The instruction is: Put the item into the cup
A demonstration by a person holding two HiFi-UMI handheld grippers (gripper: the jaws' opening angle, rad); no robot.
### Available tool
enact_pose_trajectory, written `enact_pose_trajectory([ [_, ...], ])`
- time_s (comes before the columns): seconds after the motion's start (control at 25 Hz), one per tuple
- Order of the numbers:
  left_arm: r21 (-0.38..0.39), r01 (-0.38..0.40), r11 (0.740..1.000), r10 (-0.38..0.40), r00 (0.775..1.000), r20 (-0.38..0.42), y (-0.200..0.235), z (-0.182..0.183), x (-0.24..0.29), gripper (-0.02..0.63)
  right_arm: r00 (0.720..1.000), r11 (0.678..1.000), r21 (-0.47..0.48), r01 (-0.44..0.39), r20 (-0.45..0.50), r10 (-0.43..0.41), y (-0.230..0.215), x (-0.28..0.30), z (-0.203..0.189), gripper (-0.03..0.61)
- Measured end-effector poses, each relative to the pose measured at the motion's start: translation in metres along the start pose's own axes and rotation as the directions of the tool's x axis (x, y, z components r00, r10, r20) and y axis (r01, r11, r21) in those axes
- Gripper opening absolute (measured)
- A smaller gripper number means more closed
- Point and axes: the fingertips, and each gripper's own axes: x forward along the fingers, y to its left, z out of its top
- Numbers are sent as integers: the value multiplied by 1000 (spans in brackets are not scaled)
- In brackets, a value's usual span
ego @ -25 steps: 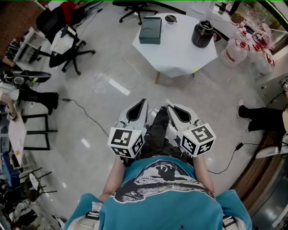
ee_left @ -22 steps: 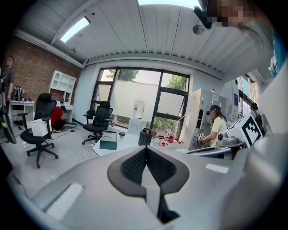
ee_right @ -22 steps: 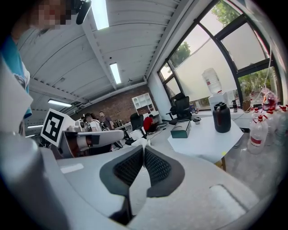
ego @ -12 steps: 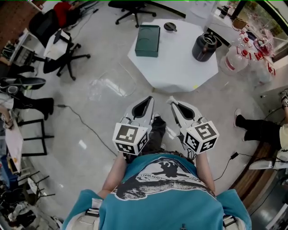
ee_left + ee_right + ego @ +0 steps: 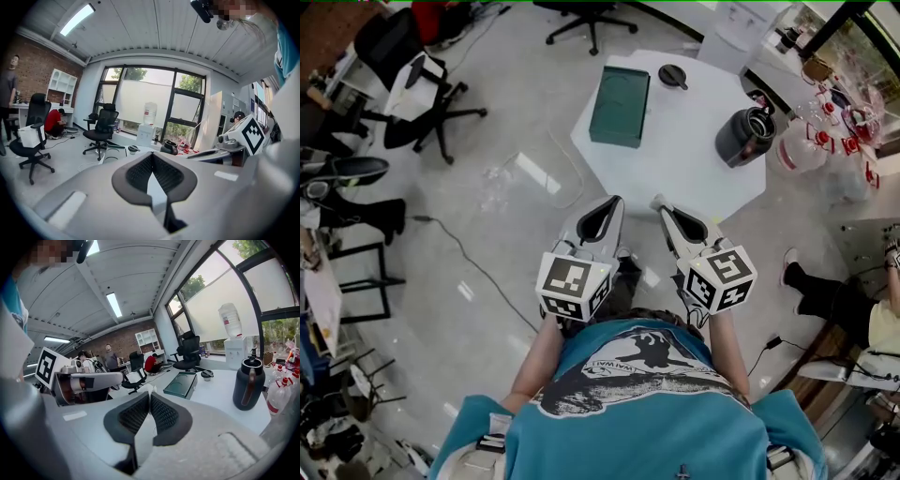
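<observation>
**Head view, with both gripper views.** The left gripper (image 5: 615,201) and right gripper (image 5: 658,202) are held side by side, short of the table (image 5: 694,164). Each has its jaws brought together at the tips, with nothing between them.

We take the item to be the small dark disc (image 5: 672,75) near the far edge, since the green box (image 5: 620,92) looks too large for the cup (image 5: 746,137). We judge the disc light, stiff and low-lying, best pinched across its rim.

The cup, dark with a side handle, stands close to the right edge and could slide off if nudged. The table's near half is bare, giving open room to approach. Bottles (image 5: 799,152) crowd the floor beyond the right edge.
</observation>
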Motion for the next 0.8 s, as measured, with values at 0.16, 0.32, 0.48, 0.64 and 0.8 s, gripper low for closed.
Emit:
enact_pose_trajectory([
  [0.16, -28, -3, 1000, 2, 1000, -5, 12, 3, 18, 18, 999, 999, -23, -23, -32, 22, -8, 22, 10, 14],
  [0.32, -38, 3, 999, -3, 1000, -12, 24, 5, 23, 18, 998, 999, -30, -39, -51, 37, -3, 41, 16, 14],
  [0.48, -46, -1, 999, 1, 1000, -7, 26, 1, 26, 18, 996, 998, -33, -51, -81, 48, -4, 48, 9, 14],
  [0.64, -76, -25, 997, 24, 1000, -4, 27, -2, 31, 18, 993, 997, -43, -69, -103, 65, -9, 47, 8, 14],
  [0.8, -86, -49, 995, 50, 999, 1, 31, 3, 36, 18, 991, 995, -51, -81, -110, 75, -15, 48, 14, 14],
])
